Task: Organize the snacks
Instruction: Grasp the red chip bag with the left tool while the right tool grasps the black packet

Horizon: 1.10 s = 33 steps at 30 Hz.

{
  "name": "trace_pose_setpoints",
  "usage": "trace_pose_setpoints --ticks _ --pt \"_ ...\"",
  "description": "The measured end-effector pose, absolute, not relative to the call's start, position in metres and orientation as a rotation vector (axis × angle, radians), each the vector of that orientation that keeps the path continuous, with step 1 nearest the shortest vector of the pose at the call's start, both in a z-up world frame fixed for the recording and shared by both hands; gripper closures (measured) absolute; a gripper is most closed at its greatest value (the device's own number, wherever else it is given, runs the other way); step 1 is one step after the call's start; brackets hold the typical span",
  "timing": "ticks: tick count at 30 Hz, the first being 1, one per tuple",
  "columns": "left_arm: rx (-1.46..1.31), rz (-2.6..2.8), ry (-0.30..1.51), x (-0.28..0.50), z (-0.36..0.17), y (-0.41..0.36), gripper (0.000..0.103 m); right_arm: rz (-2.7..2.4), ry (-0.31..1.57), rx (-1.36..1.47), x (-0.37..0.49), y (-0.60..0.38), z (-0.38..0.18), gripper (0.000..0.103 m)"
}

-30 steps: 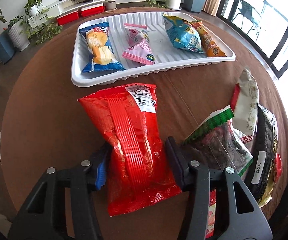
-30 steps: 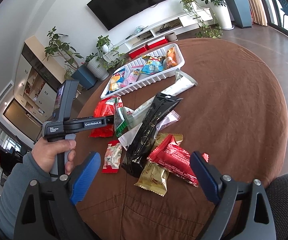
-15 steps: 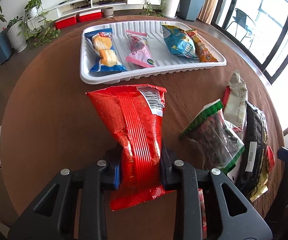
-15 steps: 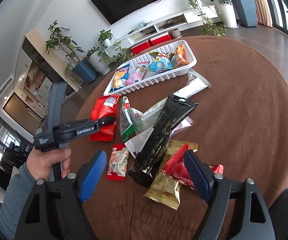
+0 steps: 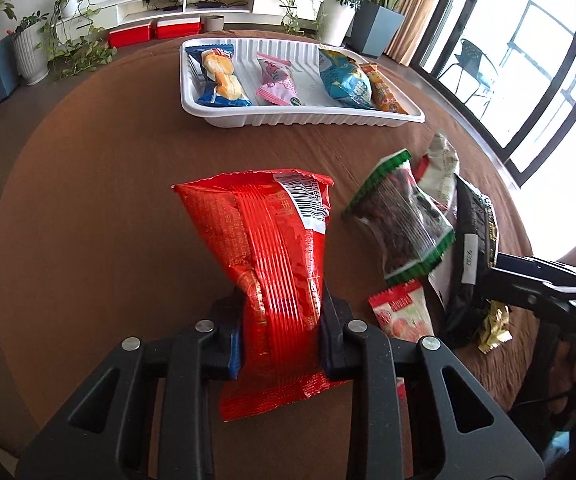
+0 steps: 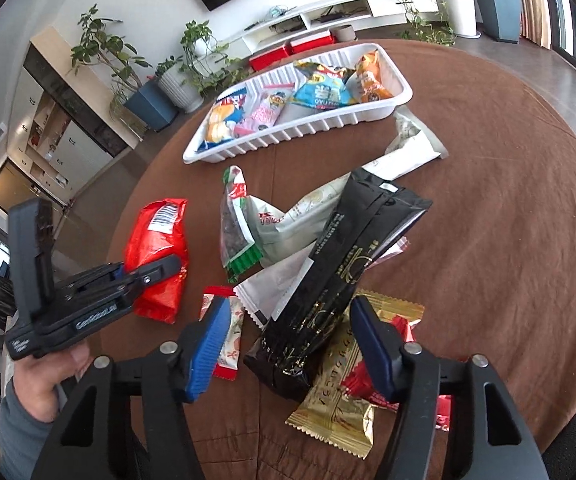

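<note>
left gripper (image 5: 282, 340) jaws pinching red snack bag (image 5: 272, 264) at lower half, bag over brown table (image 5: 108, 200), near side of white tray (image 5: 288, 118). right gripper (image 6: 288, 344) jaws have been closing, spread either side of black pouch (image 6: 343, 276) on snack pile; pads not pressing it. tray holds four packets.
</note>
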<state>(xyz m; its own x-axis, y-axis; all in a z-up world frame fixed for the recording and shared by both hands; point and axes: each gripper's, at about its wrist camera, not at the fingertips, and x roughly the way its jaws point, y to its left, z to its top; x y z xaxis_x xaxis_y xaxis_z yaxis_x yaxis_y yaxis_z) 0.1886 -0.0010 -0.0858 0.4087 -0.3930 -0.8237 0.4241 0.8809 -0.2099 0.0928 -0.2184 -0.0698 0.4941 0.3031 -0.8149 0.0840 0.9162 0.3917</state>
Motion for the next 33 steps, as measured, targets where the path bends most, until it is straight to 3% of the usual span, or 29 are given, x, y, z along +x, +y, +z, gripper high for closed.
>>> trace_pose_setpoints --ticks 24,33 --pt "-0.028 -0.539 1.039 0.176 -0.090 0.007 0.078 0.135 1.101 0.471 0.103 -0.232 -0.085 0.074" --pt "-0.037 -0.544 1.040 0.174 -0.091 0.006 0.078 0.160 1.086 0.537 0.099 -0.232 -0.083 0.079"
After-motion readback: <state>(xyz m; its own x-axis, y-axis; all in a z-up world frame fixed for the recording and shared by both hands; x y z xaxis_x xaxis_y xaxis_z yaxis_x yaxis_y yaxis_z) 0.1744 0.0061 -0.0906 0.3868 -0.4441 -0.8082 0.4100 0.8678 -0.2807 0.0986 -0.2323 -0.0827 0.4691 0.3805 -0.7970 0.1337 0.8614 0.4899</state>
